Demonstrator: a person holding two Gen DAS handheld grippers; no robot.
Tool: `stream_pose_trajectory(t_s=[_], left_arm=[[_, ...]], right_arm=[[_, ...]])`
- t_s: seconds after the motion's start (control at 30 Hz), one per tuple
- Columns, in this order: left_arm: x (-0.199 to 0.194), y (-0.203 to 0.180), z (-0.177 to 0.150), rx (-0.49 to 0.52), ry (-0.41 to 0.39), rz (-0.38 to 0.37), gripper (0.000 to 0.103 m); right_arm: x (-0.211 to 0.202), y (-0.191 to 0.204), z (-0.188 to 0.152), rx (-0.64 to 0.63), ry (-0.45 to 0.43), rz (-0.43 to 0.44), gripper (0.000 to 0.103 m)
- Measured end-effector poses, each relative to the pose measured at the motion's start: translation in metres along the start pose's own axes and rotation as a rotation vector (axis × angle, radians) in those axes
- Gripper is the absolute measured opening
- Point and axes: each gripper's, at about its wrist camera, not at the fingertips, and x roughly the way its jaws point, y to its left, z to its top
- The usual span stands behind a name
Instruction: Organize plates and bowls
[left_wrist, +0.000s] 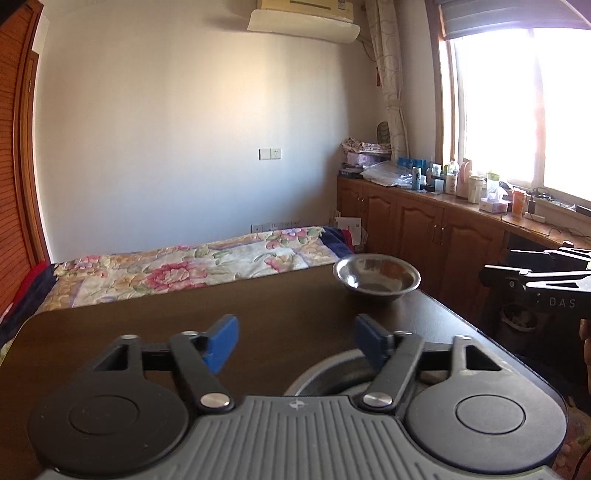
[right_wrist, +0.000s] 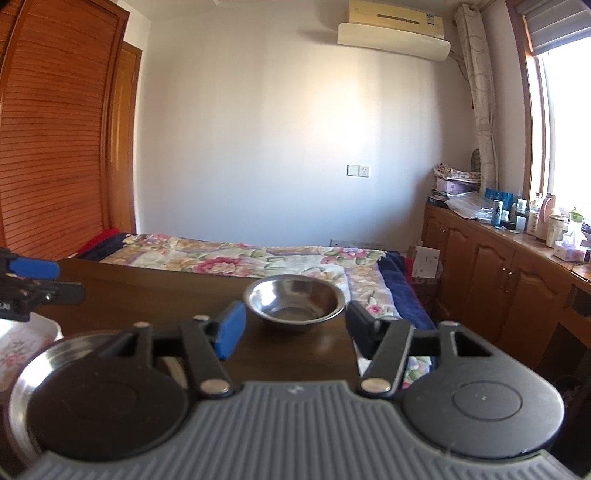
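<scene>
Both grippers gape empty; the round steel bowl (right_wrist: 295, 301) sits just beyond the right gripper (right_wrist: 293, 332), the left gripper (left_wrist: 295, 341) well apart.

We see only part of the steel plate (left_wrist: 325, 373) in the left wrist view: the left gripper (left_wrist: 295, 343) covers its near half. In the right wrist view the right gripper (right_wrist: 291, 328) hides most of that plate (right_wrist: 26, 373) too. Left of the plate, the floral dish (right_wrist: 22, 343) is cut by the picture's edge, and we cannot tell its full shape. Beyond the plate, the bottles (left_wrist: 450, 177) on the counter are too small for us to read. The window (left_wrist: 517, 103) is blown out; nothing outside shows.
</scene>
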Motion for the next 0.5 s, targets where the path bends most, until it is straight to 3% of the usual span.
stream_pose_trajectory(t_s=[0.07,0.2,0.5], left_arm=[[0.003,-0.001,0.004,0.001,-0.012,-0.008,0.094],[0.013,-0.002,0.014,0.019,-0.026,-0.02,0.103],[0.047,-0.002,0.036,0.053,0.008,-0.04,0.103]], right_arm=[[0.002,-0.004,0.001,0.003,-0.011,-0.006,0.086],[0.008,-0.011,0.004,0.003,-0.025,-0.001,0.103],[0.04,-0.021,0.01,-0.004,-0.01,-0.01,0.103]])
